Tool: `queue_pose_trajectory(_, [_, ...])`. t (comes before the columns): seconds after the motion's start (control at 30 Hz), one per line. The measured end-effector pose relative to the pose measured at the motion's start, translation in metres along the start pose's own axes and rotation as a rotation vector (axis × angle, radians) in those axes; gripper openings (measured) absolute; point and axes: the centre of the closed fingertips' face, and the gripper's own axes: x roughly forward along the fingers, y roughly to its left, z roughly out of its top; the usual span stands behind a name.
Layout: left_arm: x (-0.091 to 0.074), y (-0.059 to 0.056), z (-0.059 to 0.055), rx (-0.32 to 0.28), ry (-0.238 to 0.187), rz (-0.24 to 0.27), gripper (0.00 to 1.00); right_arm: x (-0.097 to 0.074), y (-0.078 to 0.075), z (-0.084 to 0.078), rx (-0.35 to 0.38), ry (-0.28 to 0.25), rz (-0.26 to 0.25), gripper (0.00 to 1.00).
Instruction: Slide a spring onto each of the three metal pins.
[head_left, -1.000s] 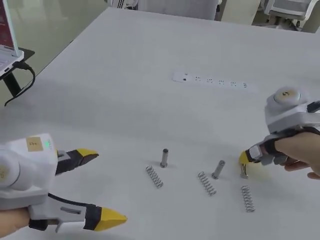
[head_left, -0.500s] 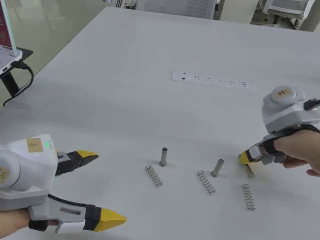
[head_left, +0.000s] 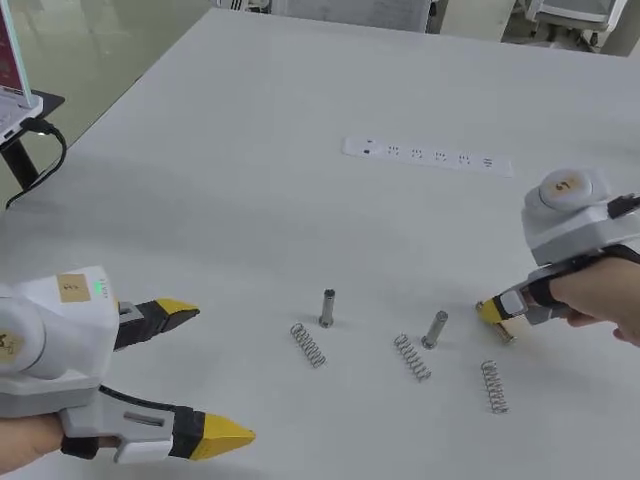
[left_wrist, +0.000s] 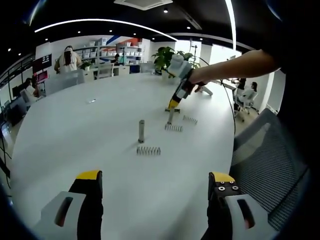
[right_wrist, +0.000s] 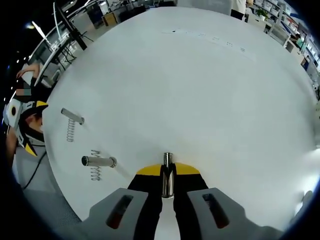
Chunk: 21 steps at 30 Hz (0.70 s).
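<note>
Shifting slightly since a second ago, right gripper (head_left: 495, 313) is clamping one pin (right_wrist: 167, 176) low over the table (head_left: 250, 180). Left gripper (head_left: 218, 373) is hanging with jaws spread, its sticker (head_left: 68, 288) too small for reading. Three springs (head_left: 308, 344) are lying beside two other pins (head_left: 327, 307).

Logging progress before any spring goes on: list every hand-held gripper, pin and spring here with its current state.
Left hand-held gripper: open, holding nothing.
Right hand-held gripper: shut on a pin.
Held pin: clamped between the jaws, no spring on it.
Left pin: standing, bare.
Middle pin: standing, bare.
Left spring: lying loose, on no pin.
Middle spring: lying loose, on no pin.
Right spring: lying loose, on no pin.
</note>
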Motion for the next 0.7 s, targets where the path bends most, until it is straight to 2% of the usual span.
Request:
queue_pose_trajectory(0.37, [-0.001, 0.001, -0.001, -0.003, 0.001, 0.004, 0.83, -0.011, 0.006, -0.006, -0.007, -0.035, 0.011, 0.04])
queue_pose_trajectory(0.7, [0.001, 0.0, 0.001, 0.009, 0.006, 0.003, 0.83, -0.025, 0.002, -0.003, -0.016, -0.1, 0.012, 0.04])
